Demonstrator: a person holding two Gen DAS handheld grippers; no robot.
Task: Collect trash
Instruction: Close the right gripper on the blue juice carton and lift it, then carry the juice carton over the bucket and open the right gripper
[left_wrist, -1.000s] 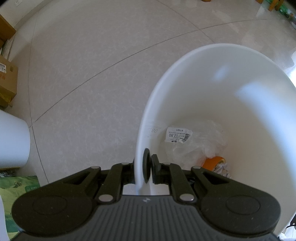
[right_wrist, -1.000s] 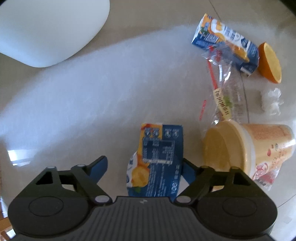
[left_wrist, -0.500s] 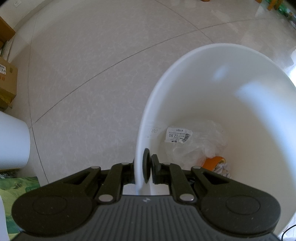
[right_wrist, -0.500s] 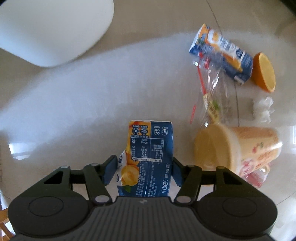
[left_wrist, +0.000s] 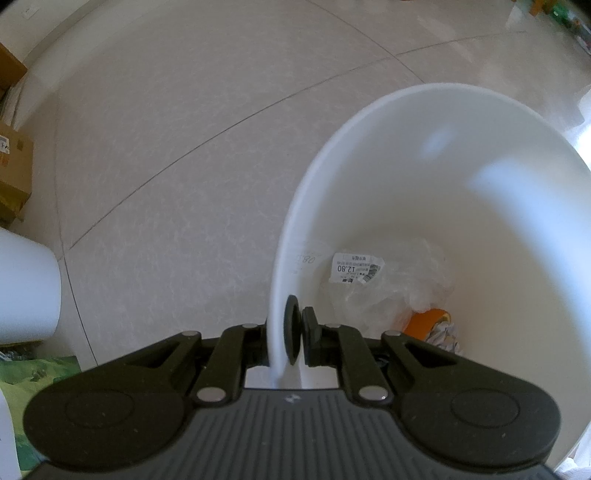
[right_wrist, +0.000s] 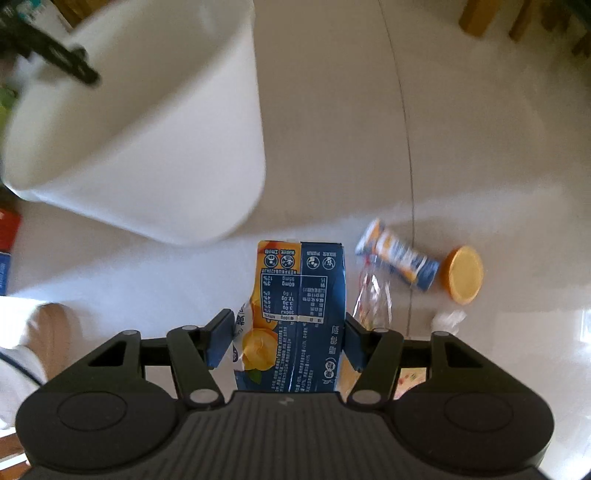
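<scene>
Left wrist view: the left hand-held gripper (left_wrist: 298, 334) is pinching the rim of the white bin (left_wrist: 480, 155), which sits on the tiled floor (left_wrist: 184, 147) with a clear plastic bag (left_wrist: 399, 291) and a price label (left_wrist: 356, 267) inside. Right wrist view: the right hand-held gripper (right_wrist: 286, 341) is clamped on a blue juice carton (right_wrist: 299, 314), up off the floor beside the bin, with a second carton (right_wrist: 399, 258) and an orange half (right_wrist: 463, 275) lying below

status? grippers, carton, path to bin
Left gripper clamped on bin rim. Right gripper gripping juice carton, off the floor. Nothing seen blocking.
</scene>
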